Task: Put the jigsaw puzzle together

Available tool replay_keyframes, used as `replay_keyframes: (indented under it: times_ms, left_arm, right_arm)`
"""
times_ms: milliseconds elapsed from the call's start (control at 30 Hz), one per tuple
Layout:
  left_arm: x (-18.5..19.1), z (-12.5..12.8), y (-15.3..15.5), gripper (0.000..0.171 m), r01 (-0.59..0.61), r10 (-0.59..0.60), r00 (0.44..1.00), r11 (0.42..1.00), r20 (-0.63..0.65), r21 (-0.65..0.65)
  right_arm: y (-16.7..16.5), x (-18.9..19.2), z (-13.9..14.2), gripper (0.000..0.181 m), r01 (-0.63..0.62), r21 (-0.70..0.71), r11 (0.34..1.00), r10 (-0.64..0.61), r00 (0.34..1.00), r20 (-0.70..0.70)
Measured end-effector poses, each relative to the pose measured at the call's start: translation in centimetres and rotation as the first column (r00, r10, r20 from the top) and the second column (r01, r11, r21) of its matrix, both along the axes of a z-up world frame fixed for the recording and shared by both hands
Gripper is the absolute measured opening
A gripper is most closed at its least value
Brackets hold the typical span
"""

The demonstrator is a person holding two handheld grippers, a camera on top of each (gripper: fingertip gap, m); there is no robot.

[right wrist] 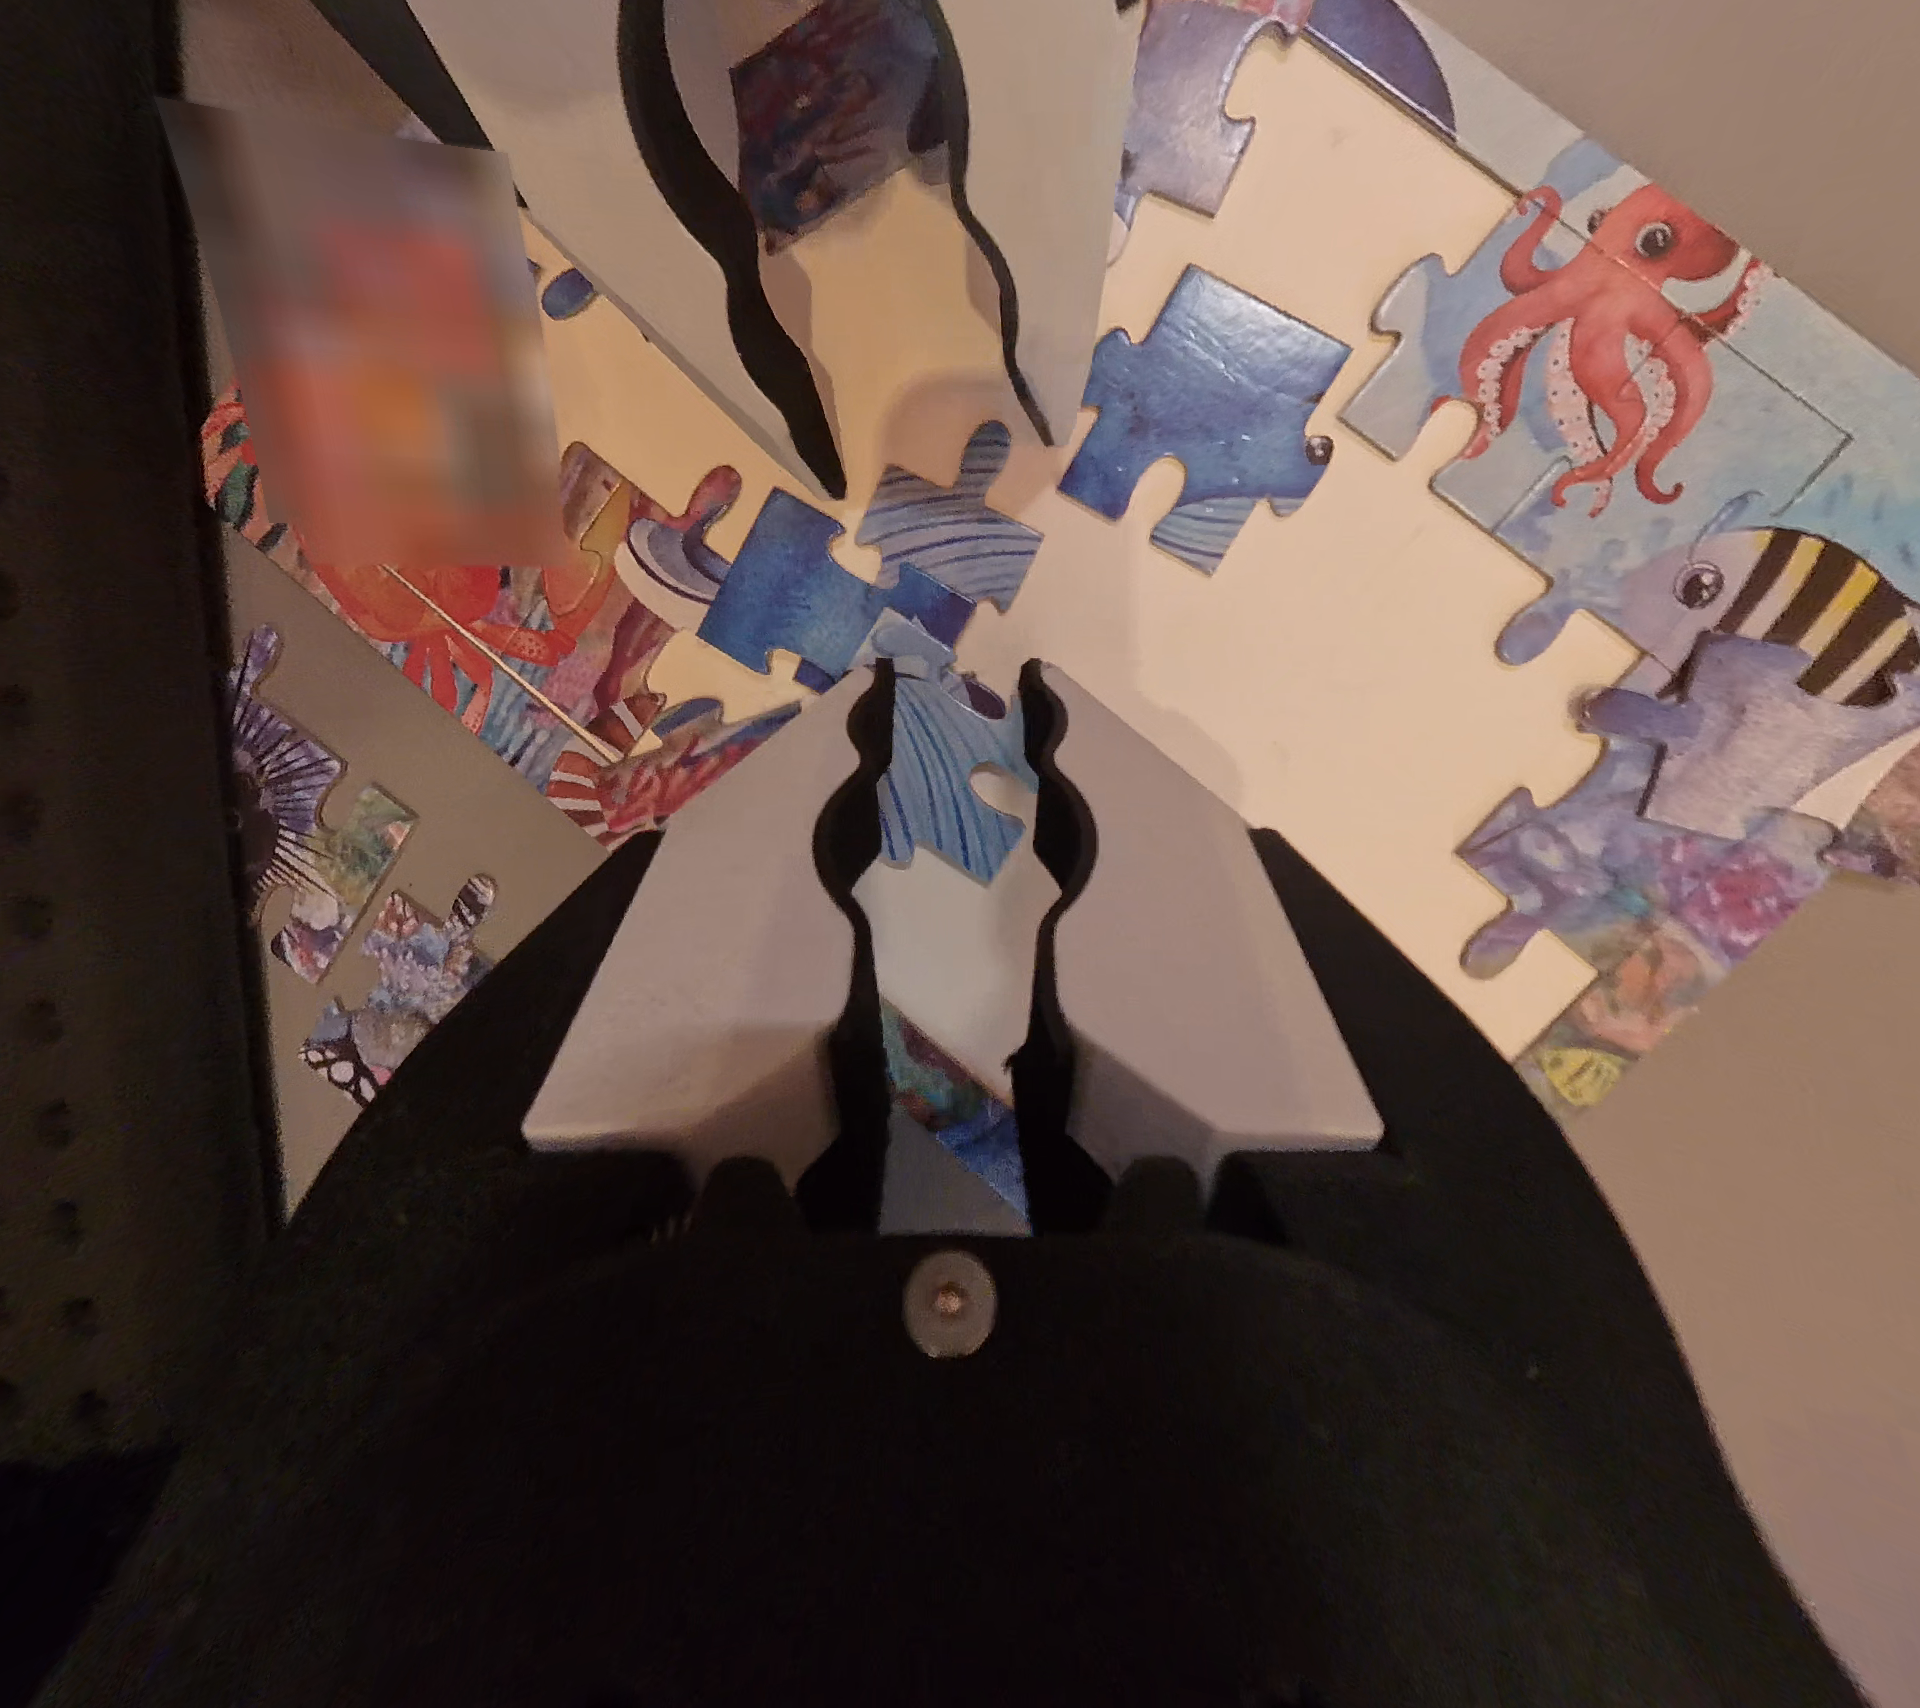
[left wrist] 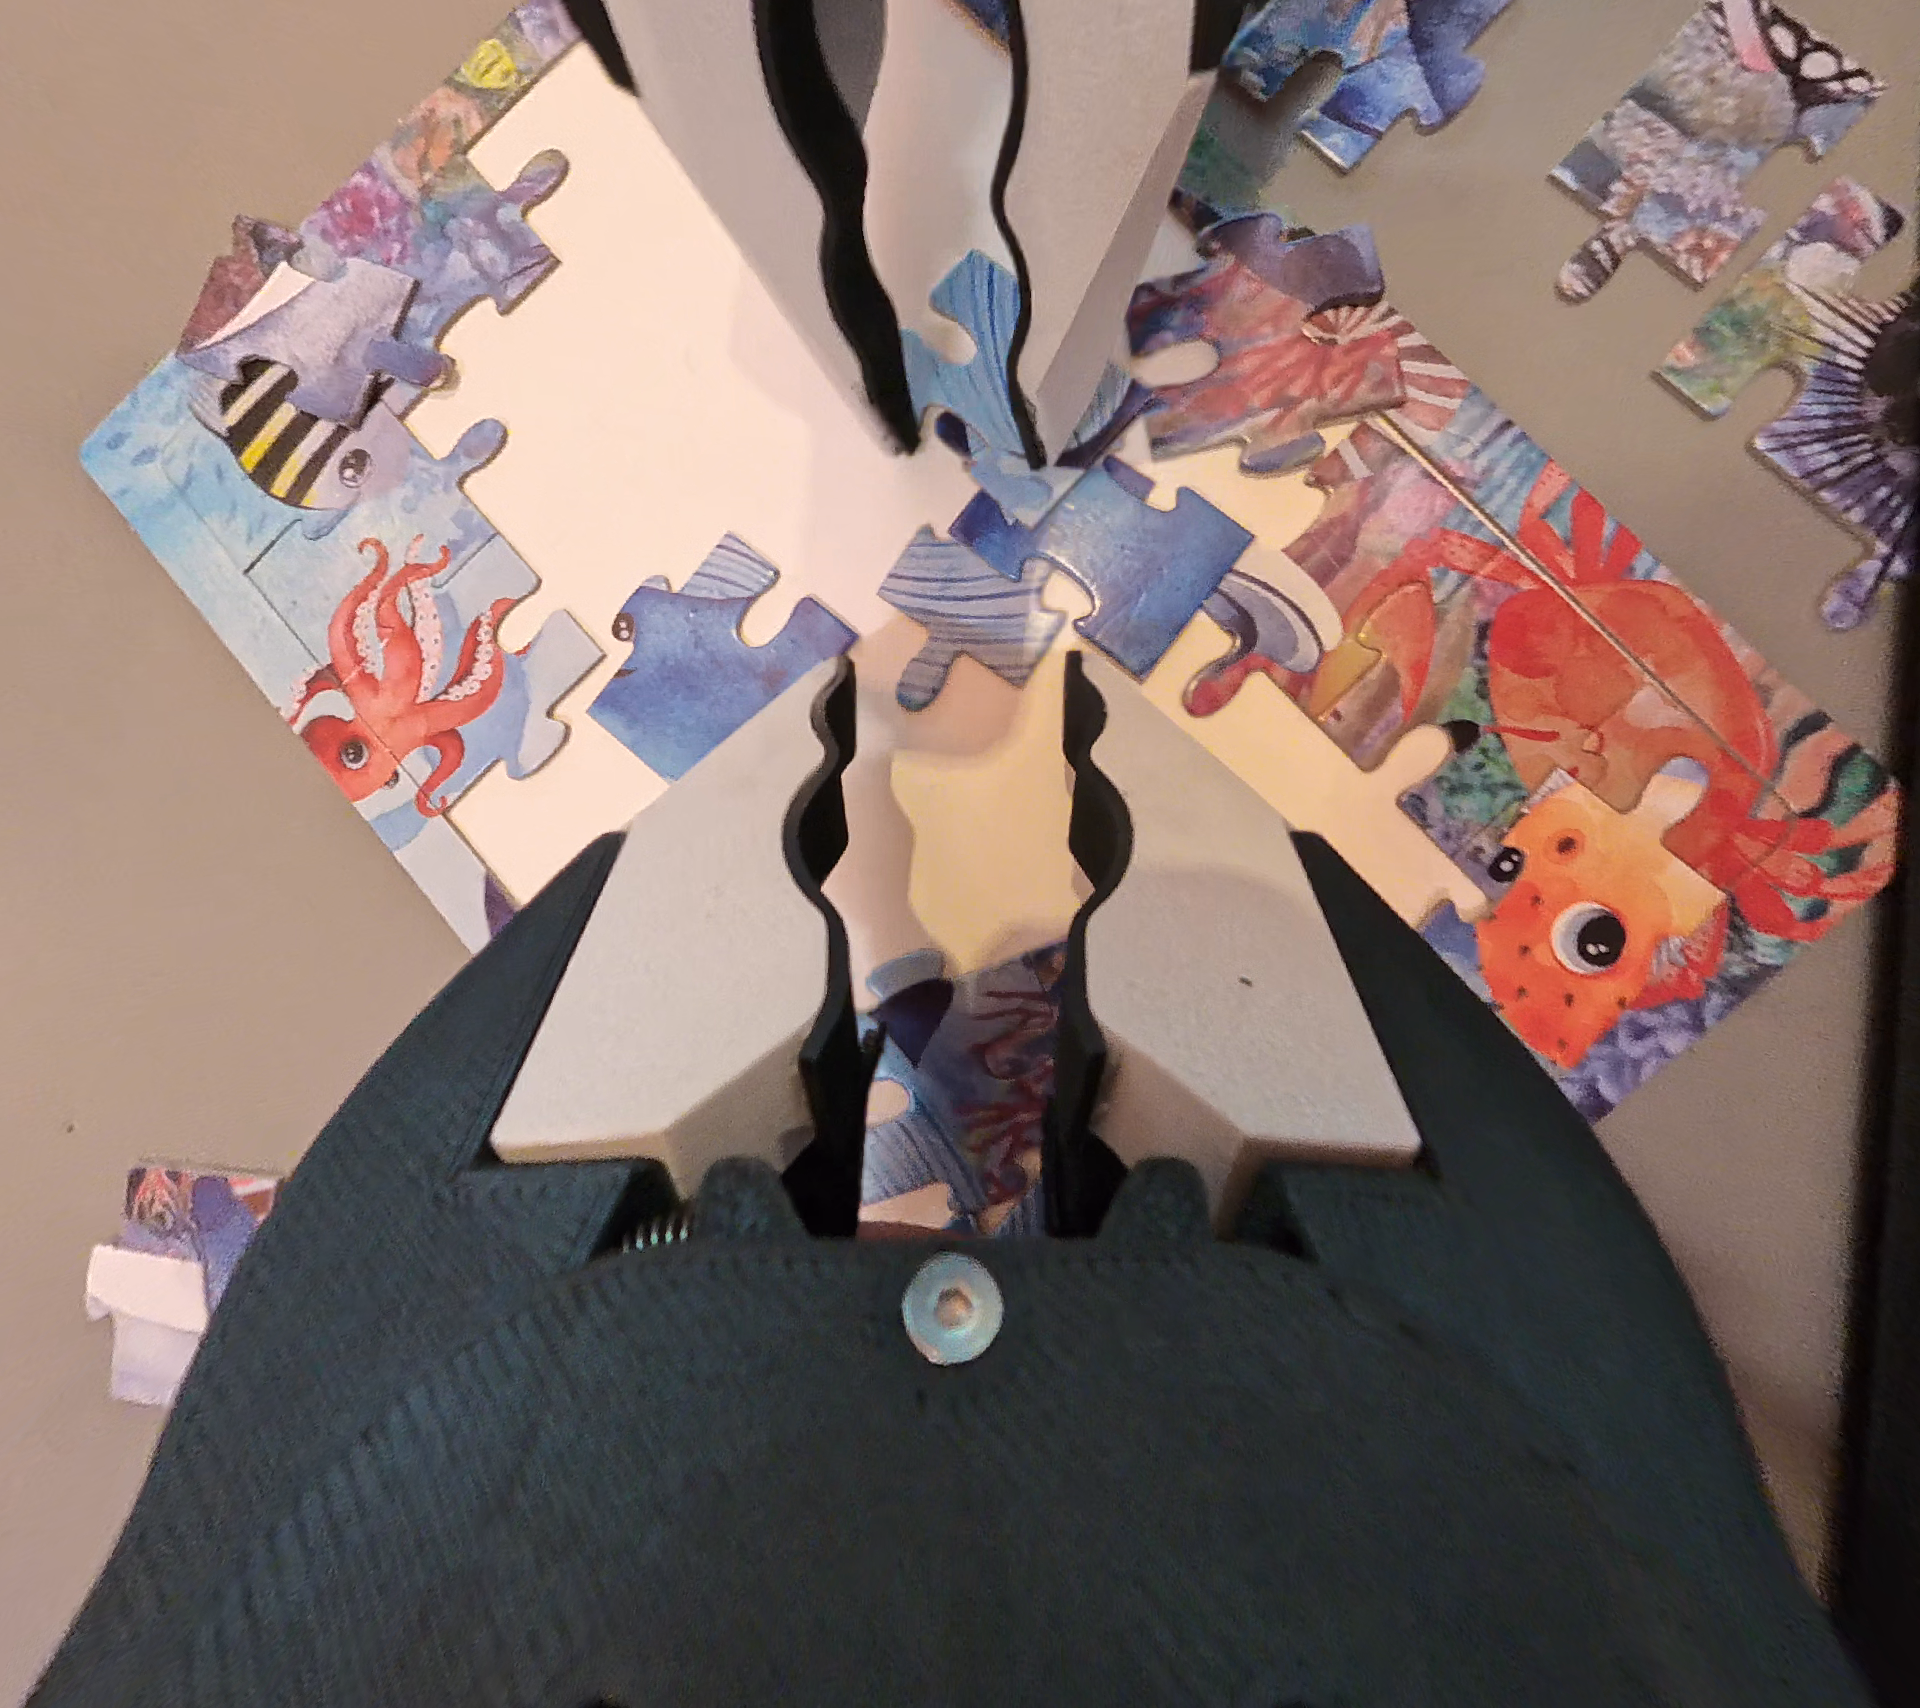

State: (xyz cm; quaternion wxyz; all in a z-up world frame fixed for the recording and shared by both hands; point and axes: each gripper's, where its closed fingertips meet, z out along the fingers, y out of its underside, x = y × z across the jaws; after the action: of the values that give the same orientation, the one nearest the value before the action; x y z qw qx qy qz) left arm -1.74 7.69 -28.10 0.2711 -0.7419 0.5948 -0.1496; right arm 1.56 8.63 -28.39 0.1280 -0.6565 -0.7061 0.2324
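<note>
A partly built jigsaw puzzle [left wrist: 1621, 723] lies flat on a beige table [left wrist: 208, 48], with its cream tray base [left wrist: 665, 370] bare through the middle. It is a watercolour sea picture: a red octopus [left wrist: 405, 671] and a striped fish [left wrist: 291, 432] are assembled at one end, an orange crab [left wrist: 1621, 682] and a spotted orange fish [left wrist: 1579, 920] at the other. A blue whale-eye piece [left wrist: 717, 661] lies alone on the base. In the centre, a dark blue piece [left wrist: 1132, 557] and a striped pale blue piece [left wrist: 966, 609] sit joined. The left gripper [left wrist: 956, 671] hovers at their edge with fingers spread, holding nothing. The right gripper [right wrist: 956, 671] has its fingers parted around a pale striped piece [right wrist: 945, 785]; whether they pinch it cannot be told. Loose pieces [left wrist: 1704, 141] rest on the table beside the tray
</note>
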Motion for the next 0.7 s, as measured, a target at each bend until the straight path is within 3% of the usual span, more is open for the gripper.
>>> replay_keyframes:
  times_ms: [233, 533, 700]
  left_arm:
    - [0.4, -0.1, -0.2, 0.029, 0.006, -0.006, 1.0, 1.0, 0.026, -0.026]
    - [0.5, -0.2, -0.6, 0.024, 0.018, -0.016, 0.999, 0.999, 0.032, -0.045]
    - [0.7, -0.2, -1.0, 0.027, 0.035, -0.034, 0.999, 0.998, 0.034, -0.054]
  right_arm:
    - [1.5, 0.4, 0.1, 0.015, 0.049, 0.05, 0.998, -0.05, 0.999, 0.013]
    - [0.4, 1.2, 0.0, 0.049, 0.011, -0.026, 1.0, -0.01, 1.0, 0.025]
    - [1.0, 1.1, -0.2, 0.035, 0.023, 0.021, 1.0, -0.024, 0.999, 0.028]
